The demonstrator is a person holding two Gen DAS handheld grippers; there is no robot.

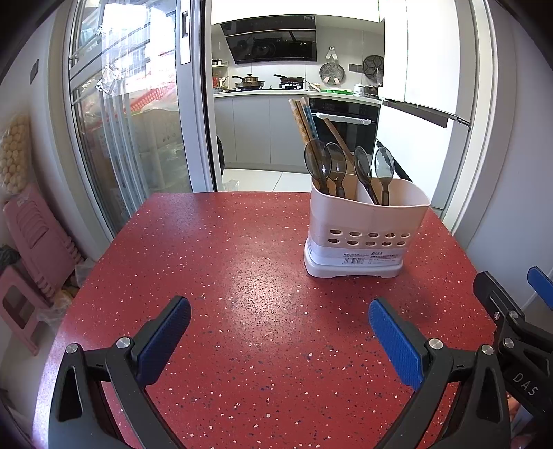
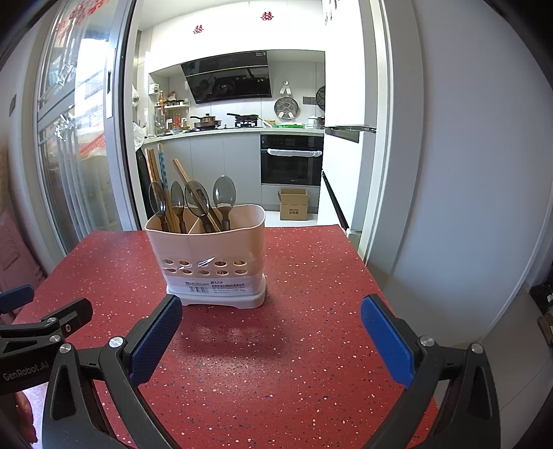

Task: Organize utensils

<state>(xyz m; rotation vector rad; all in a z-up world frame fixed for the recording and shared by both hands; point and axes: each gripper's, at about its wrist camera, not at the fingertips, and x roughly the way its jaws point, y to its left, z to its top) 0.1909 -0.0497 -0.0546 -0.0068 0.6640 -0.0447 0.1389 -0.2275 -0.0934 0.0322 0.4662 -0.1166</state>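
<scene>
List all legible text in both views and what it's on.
"DAS": right tongs body.
"GenRobot.AI": left tongs body.
Barcode label on utensil holder: too small to read.
Cardboard box print: blurred.
Red wall decals: decorative characters, not clearly readable.

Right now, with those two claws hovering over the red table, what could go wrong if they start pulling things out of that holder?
1. The spoons and chopsticks stand crowded and leaning; lifting one may drag out a neighbour.
2. The utensil holder is tall, narrow and loaded high, so a sideways tug could tip it.
3. The left claw and right claw, both open, sit close together and might collide.
</scene>
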